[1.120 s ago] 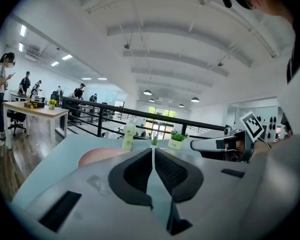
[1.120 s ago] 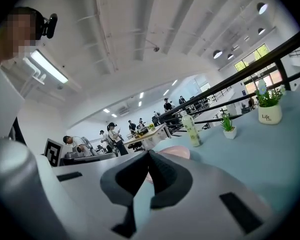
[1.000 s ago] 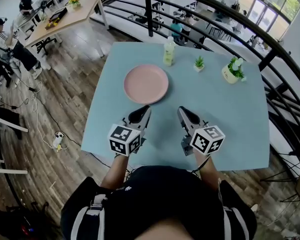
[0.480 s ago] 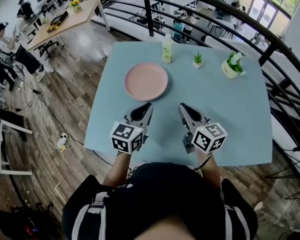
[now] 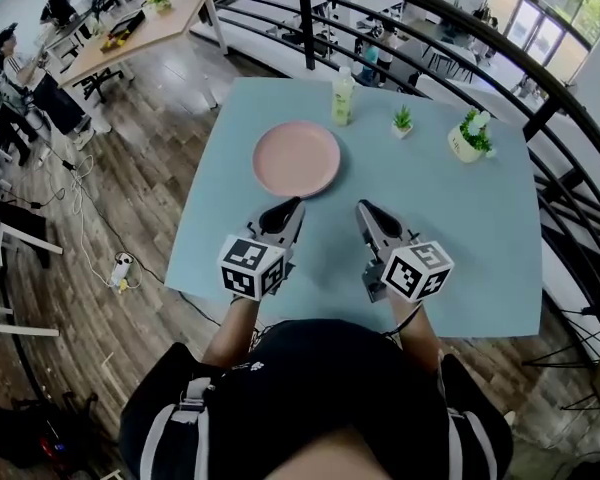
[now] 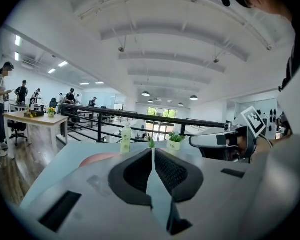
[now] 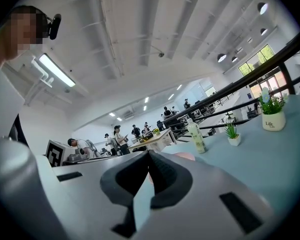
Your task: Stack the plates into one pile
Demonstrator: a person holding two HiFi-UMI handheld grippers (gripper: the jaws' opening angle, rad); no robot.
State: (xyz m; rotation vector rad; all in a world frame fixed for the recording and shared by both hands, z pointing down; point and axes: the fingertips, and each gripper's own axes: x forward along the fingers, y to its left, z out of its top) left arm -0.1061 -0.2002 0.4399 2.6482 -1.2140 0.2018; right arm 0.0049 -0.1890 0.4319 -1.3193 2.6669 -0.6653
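Observation:
A pink plate [image 5: 297, 158] lies on the far-left part of the light blue table [image 5: 460, 228]; whether it is one plate or a pile cannot be told. Both grippers hover side by side over the table's near half, short of the plate. My left gripper [image 5: 293, 204] is shut and empty, its tip just below the plate's near rim. My right gripper [image 5: 362, 207] is also shut and empty, a little to the right. In the left gripper view the jaws [image 6: 153, 149] meet, with the plate [image 6: 97, 158] low to their left. The right gripper view shows its pads [image 7: 149, 153] together and the plate [image 7: 186, 156] beyond them.
A pale green bottle [image 5: 342, 96] stands at the table's far edge behind the plate. A small potted plant [image 5: 403, 121] and a larger one in a white pot [image 5: 468, 138] stand to its right. A black railing [image 5: 540, 108] runs behind the table.

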